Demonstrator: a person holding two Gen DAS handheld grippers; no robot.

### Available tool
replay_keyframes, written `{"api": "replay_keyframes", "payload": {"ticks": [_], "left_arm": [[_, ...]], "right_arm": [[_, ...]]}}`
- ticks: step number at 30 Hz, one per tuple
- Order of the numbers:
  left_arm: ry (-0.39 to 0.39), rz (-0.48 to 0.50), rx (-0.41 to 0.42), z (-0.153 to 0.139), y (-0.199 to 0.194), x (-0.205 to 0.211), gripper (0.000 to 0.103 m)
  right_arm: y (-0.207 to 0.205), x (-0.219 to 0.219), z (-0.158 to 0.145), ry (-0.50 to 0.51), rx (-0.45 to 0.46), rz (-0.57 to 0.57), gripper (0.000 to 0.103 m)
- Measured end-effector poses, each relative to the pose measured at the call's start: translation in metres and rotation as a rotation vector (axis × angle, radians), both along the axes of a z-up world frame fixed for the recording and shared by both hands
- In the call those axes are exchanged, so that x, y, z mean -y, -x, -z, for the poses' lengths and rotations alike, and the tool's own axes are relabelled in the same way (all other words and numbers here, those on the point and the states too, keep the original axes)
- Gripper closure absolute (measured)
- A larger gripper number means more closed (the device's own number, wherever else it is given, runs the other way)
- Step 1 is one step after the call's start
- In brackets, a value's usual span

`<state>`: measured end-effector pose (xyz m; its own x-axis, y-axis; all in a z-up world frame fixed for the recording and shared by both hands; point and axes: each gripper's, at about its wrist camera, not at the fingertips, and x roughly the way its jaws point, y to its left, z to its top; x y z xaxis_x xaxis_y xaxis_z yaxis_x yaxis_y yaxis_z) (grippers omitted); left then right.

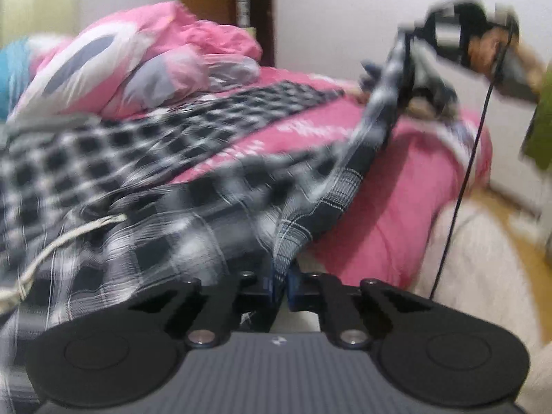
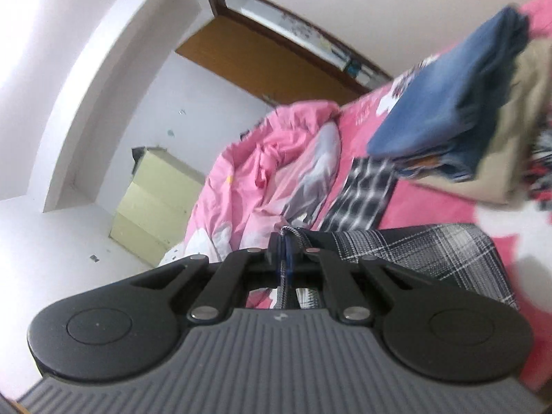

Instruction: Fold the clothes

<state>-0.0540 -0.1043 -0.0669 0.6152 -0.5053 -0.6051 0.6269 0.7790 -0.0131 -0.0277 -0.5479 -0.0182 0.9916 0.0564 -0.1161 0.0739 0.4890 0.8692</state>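
Two grippers clamp one checked garment (image 1: 145, 158) — left gripper (image 1: 281, 276) pinches its near edge low over the pink bed sheet (image 1: 396, 207); right gripper (image 2: 285, 258) holds a corner raised, jaws fully closed on fabric.

Lying on one pink bed (image 2: 431, 207): one checkered garment (image 1: 145, 158), one crumpled pink quilt (image 2: 276, 158), one folded clothes stack (image 2: 459, 114).
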Motion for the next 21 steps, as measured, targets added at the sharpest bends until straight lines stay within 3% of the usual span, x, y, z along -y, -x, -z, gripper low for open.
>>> {"api": "replay_keyframes", "payload": {"ticks": [2, 5, 8, 10, 14, 18, 21], "left_arm": [[0.088, -0.036, -0.013, -0.016, -0.008, -0.015, 0.099], [0.198, -0.059, 0.002, -0.044, -0.011, -0.033, 0.099], [0.237, -0.021, 0.019, -0.061, -0.007, -0.038, 0.100], [0.222, 0.012, 0.013, -0.061, -0.003, -0.035, 0.100], [0.135, 0.069, -0.041, -0.039, -0.004, -0.016, 0.100], [0.032, 0.103, -0.086, -0.009, -0.006, 0.003, 0.099], [-0.020, 0.105, -0.101, 0.005, -0.006, 0.007, 0.099]], "right_arm": [[-0.028, 0.001, -0.007, -0.020, -0.003, -0.031, 0.102], [-0.051, -0.009, -0.049, 0.037, 0.100, -0.080, 0.103], [-0.038, -0.013, -0.084, 0.117, 0.213, -0.074, 0.103], [-0.019, -0.007, -0.086, 0.147, 0.228, -0.033, 0.103], [0.021, 0.024, -0.039, 0.124, 0.103, 0.086, 0.103], [0.062, 0.050, 0.042, 0.037, -0.117, 0.204, 0.103], [0.070, 0.048, 0.077, 0.011, -0.213, 0.195, 0.103]]}}
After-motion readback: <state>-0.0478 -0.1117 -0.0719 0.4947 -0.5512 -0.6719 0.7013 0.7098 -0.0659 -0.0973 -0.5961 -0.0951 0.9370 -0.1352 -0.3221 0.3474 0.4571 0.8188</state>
